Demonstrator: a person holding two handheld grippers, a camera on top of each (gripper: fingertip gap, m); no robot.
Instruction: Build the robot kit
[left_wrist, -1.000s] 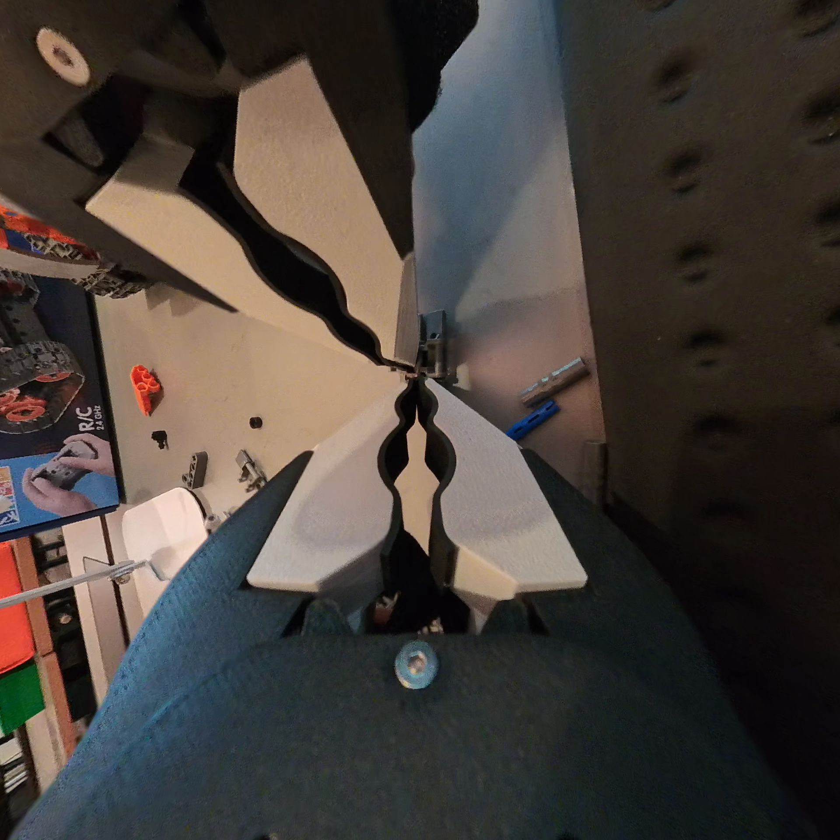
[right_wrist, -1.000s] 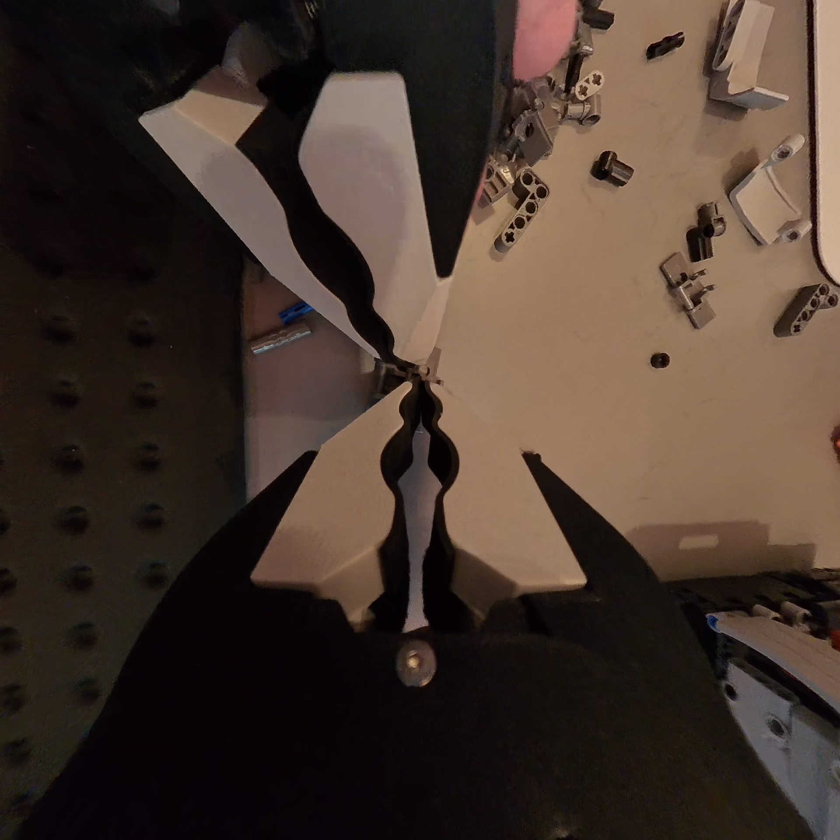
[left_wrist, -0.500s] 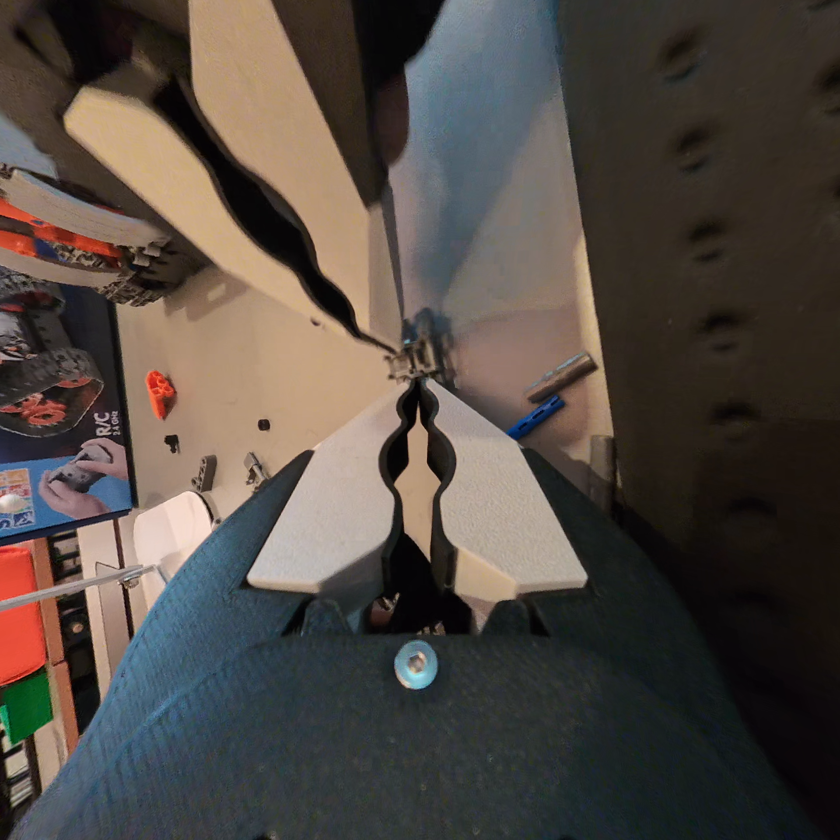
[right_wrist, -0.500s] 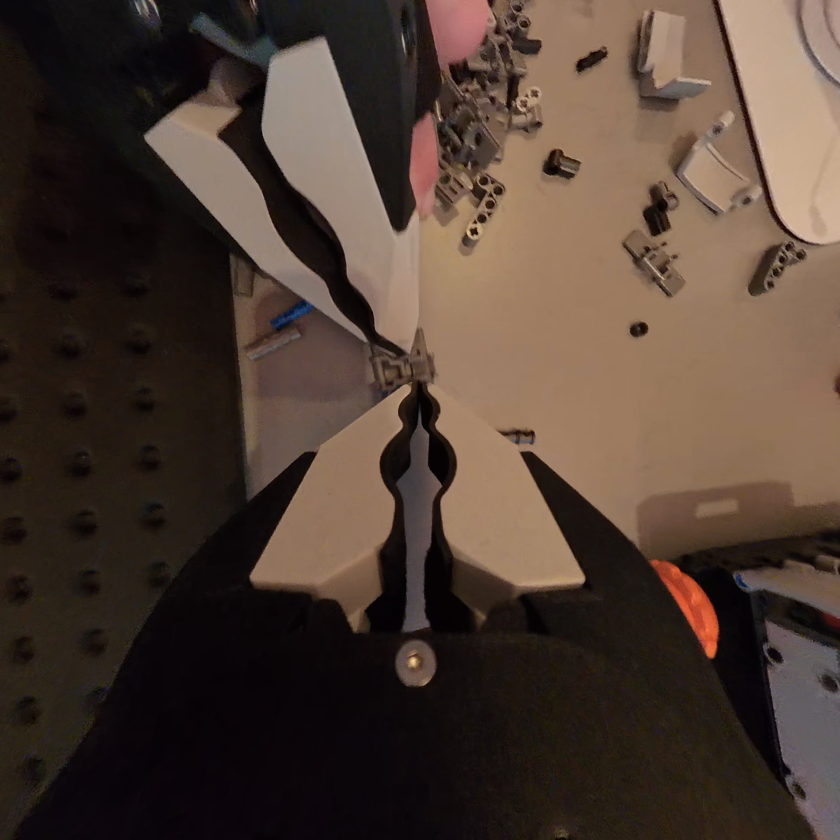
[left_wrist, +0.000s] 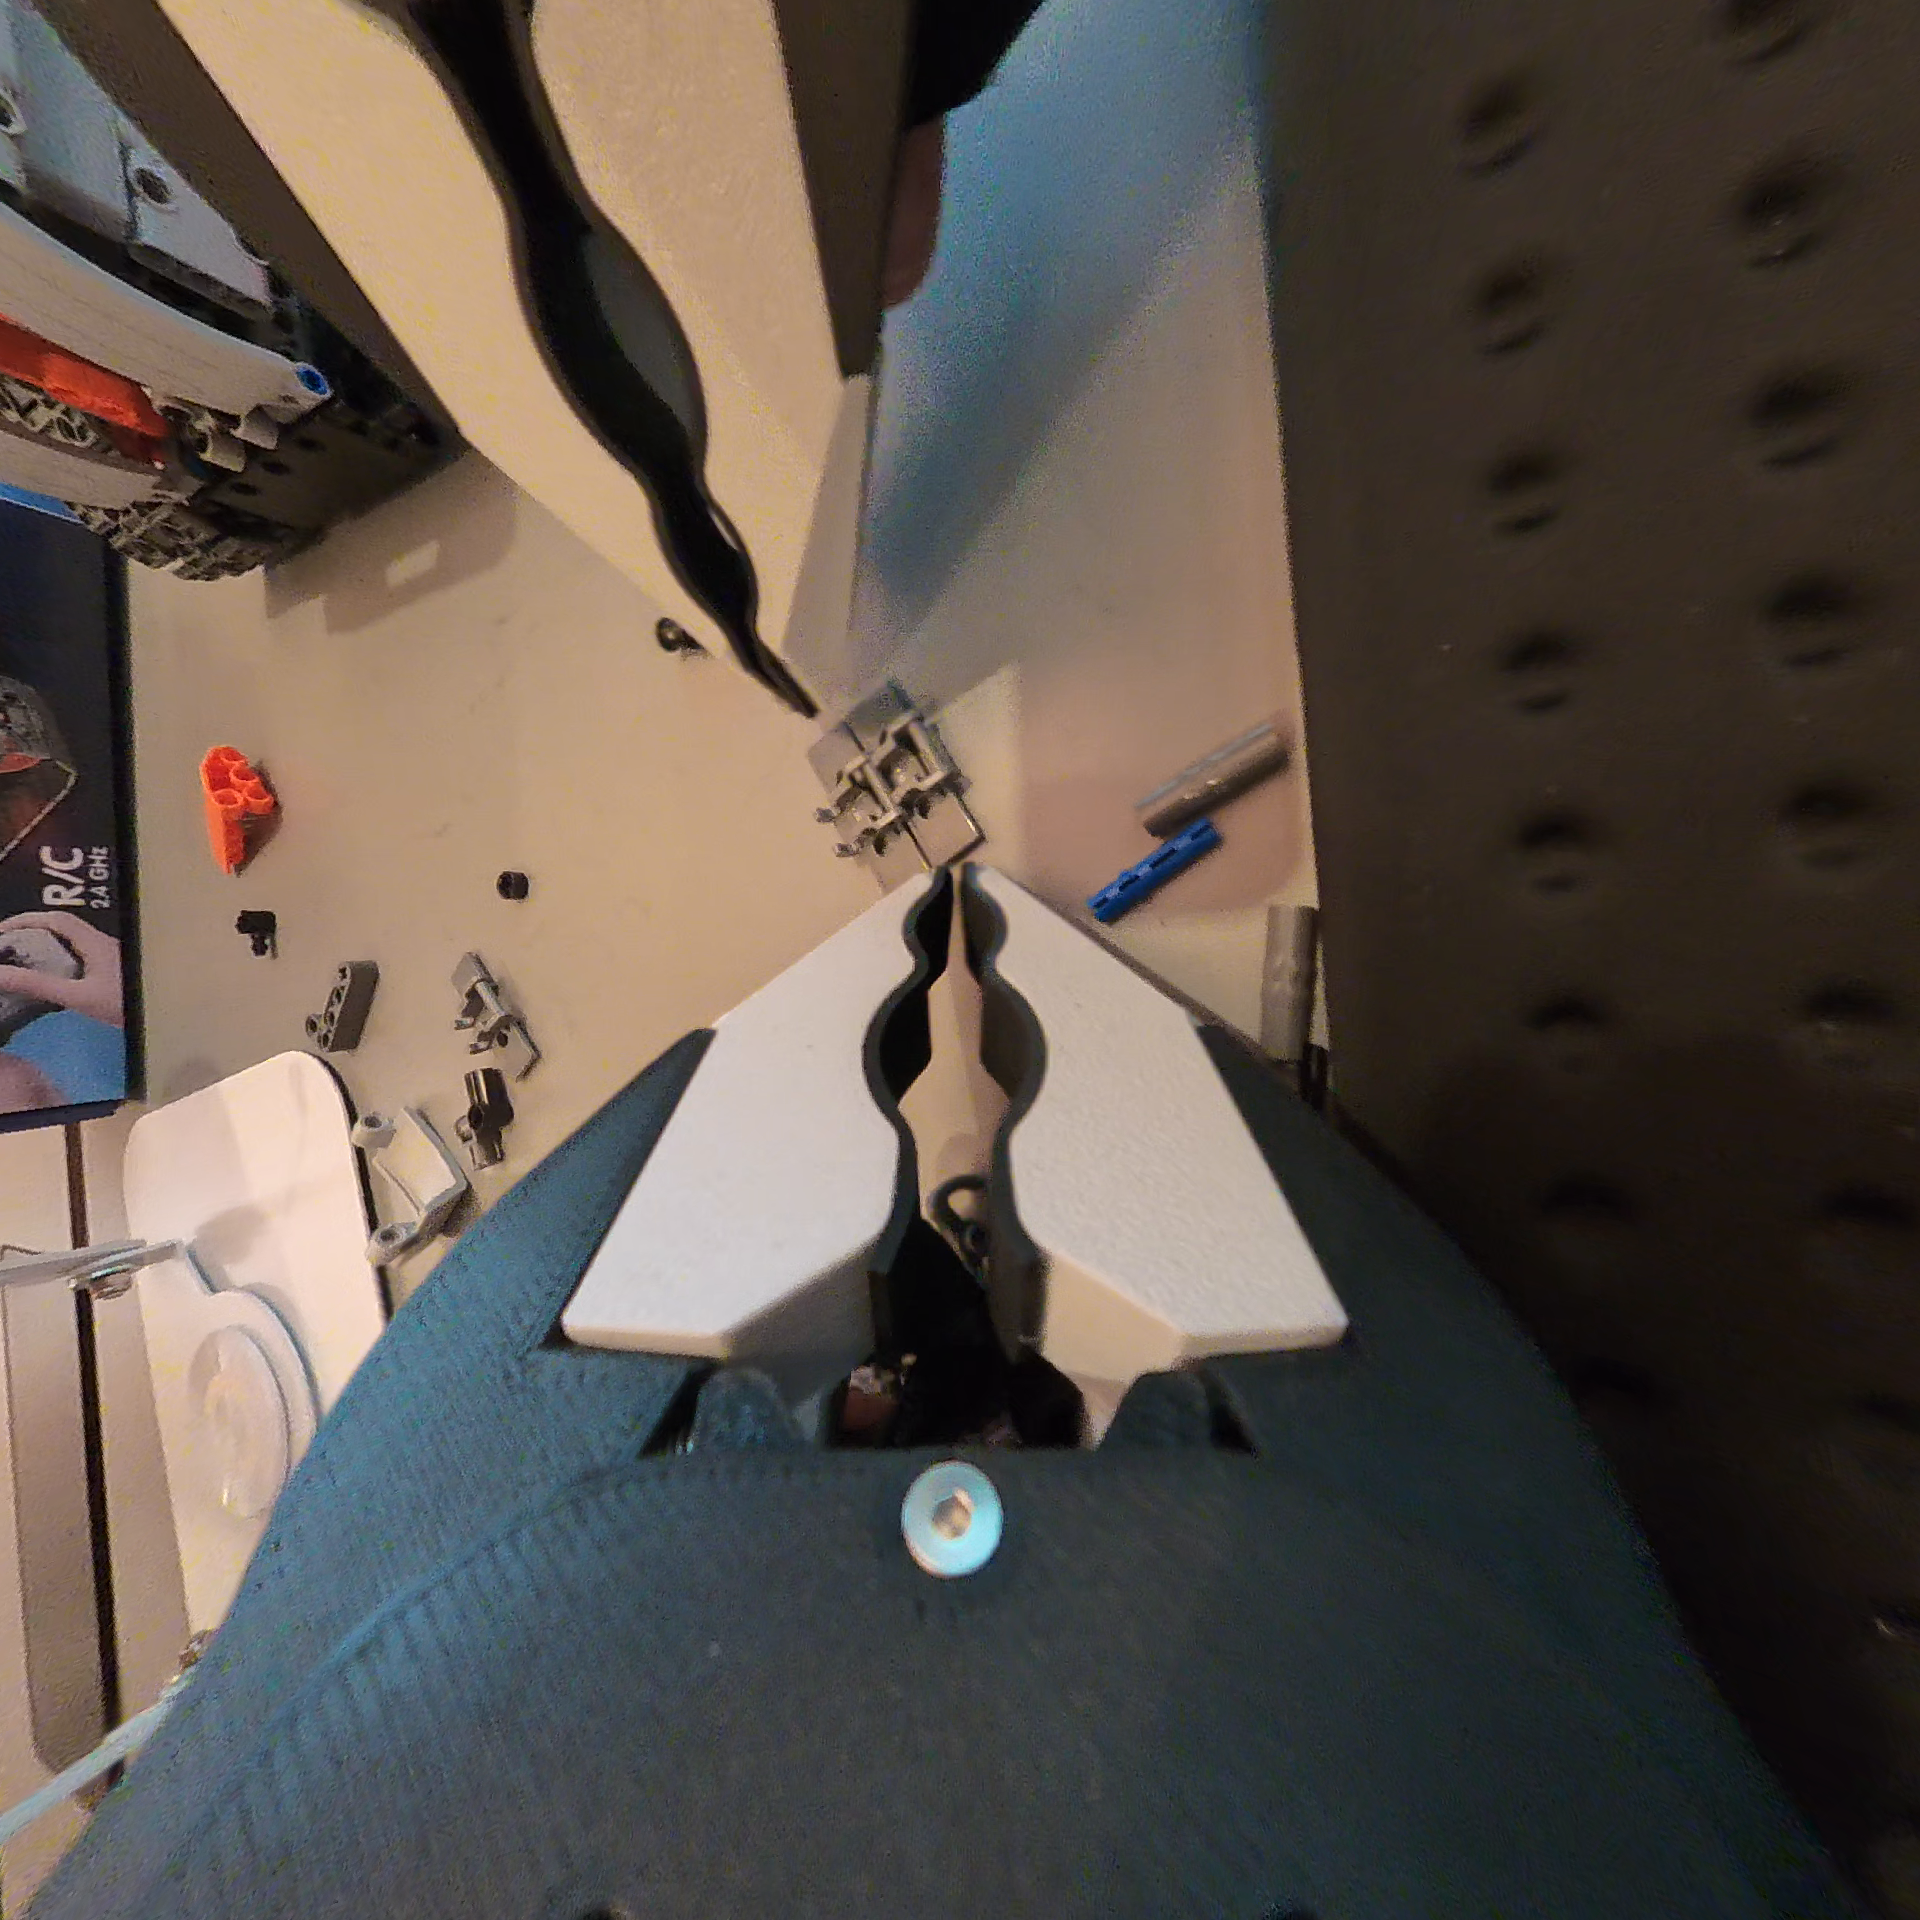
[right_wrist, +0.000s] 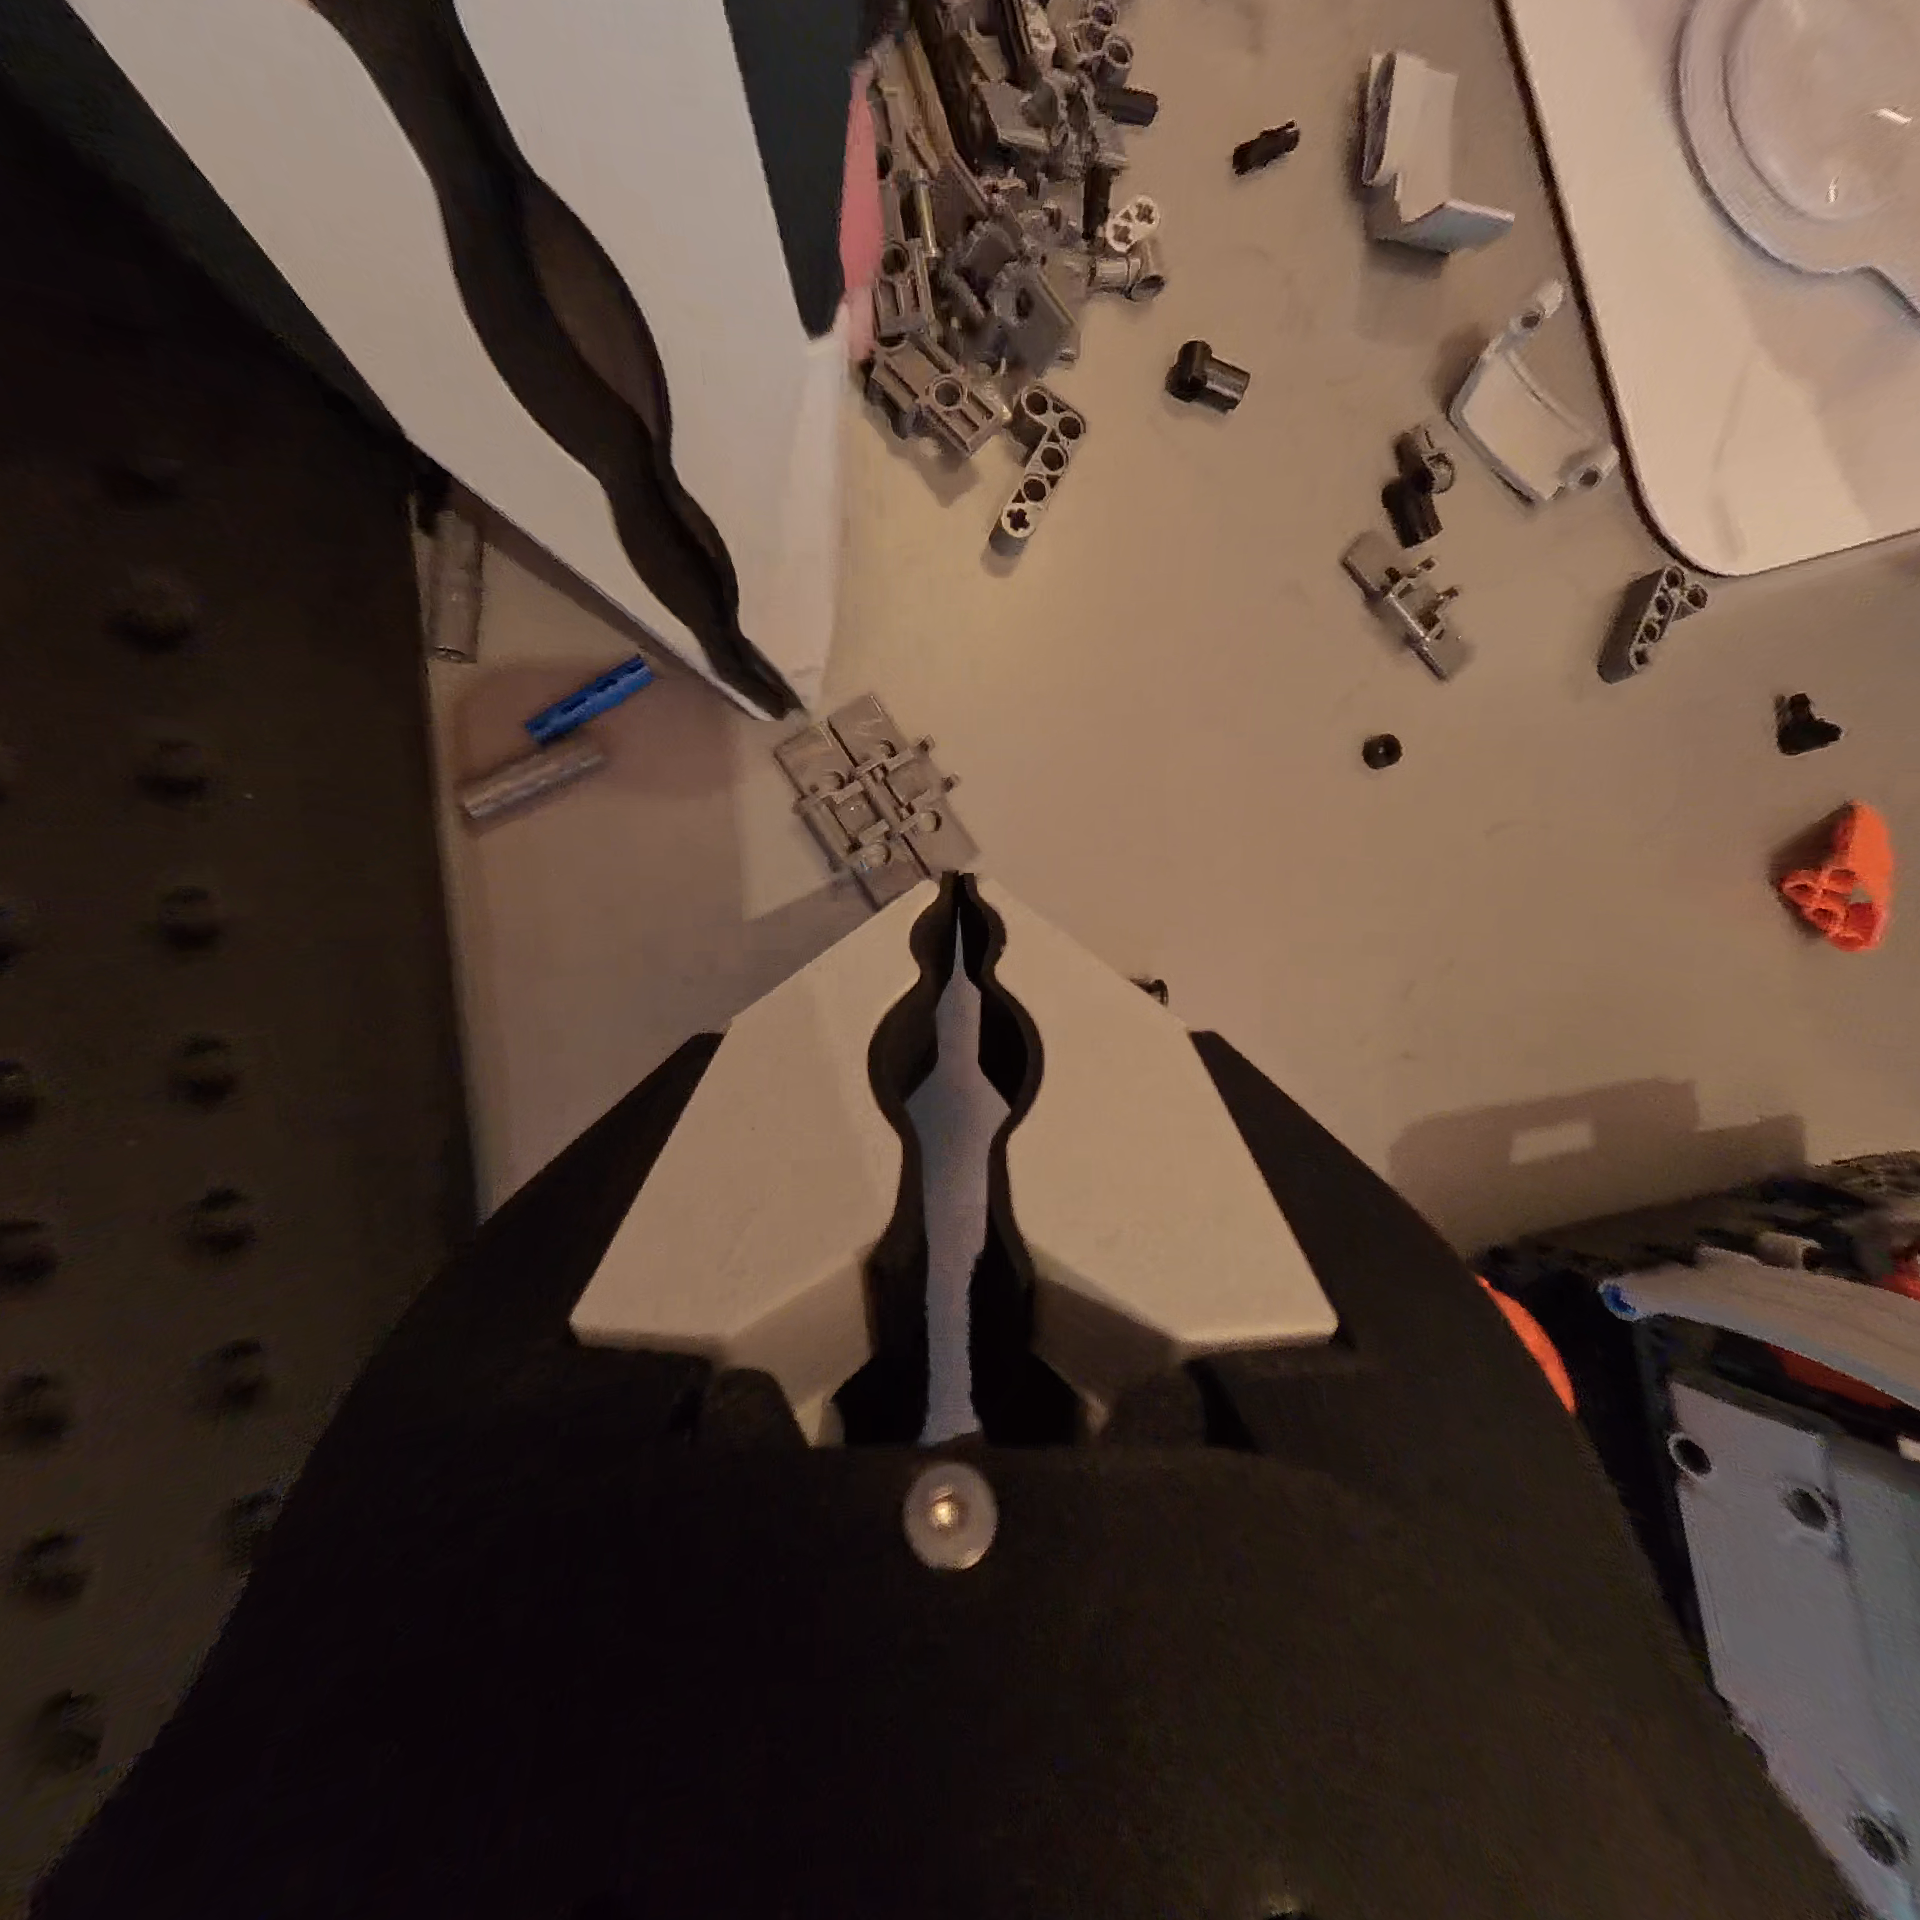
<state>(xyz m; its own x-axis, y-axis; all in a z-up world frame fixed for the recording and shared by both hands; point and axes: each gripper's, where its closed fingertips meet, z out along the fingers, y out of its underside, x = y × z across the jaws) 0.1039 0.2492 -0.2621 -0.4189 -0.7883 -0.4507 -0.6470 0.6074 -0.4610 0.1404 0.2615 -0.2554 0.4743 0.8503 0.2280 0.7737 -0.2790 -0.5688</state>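
Left gripper: jaws drawn together, pinching the near corner of the grey plate assembly, as far as I can tell. The assembly hangs clear of the worktop, close to the edge bordered by the dark studded mat, with a blue pin lying near. Its long axis runs tip to tip. Right gripper: jaws likewise together on the opposite corner; both equally near

Matt grey plastic piece, smooth beige tabletop, dimpled black mat
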